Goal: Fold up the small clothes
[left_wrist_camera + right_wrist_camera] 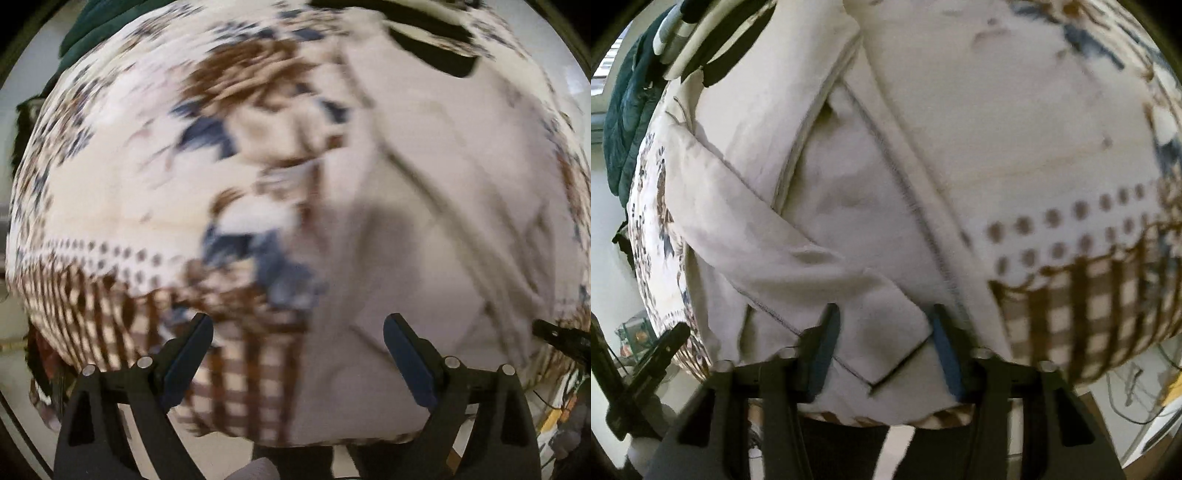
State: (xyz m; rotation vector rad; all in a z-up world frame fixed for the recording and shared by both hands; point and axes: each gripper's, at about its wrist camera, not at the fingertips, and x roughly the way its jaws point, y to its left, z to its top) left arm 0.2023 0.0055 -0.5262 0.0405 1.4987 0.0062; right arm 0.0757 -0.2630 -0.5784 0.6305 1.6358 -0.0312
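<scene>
A pale beige garment [424, 192] with grey stitched seams lies on a patterned cloth [96, 192] over the table, partly folded, one sleeve crossing its body [768, 236]. My left gripper [297, 332] is open and empty, hovering over the garment's near edge where it meets the checked border. My right gripper [882, 328] is open, its blue-padded fingers [945, 350] either side of the folded sleeve cuff [886, 354] at the garment's near hem; touching or not, I cannot tell. The left view is motion-blurred.
The cloth has floral prints, dots and a brown checked border [1089, 306]. A dark green garment [624, 110] and black-and-white items [713, 51] lie at the far end. The other gripper shows at the edges [646, 369] [561, 336]. Cables hang at the right [1137, 387].
</scene>
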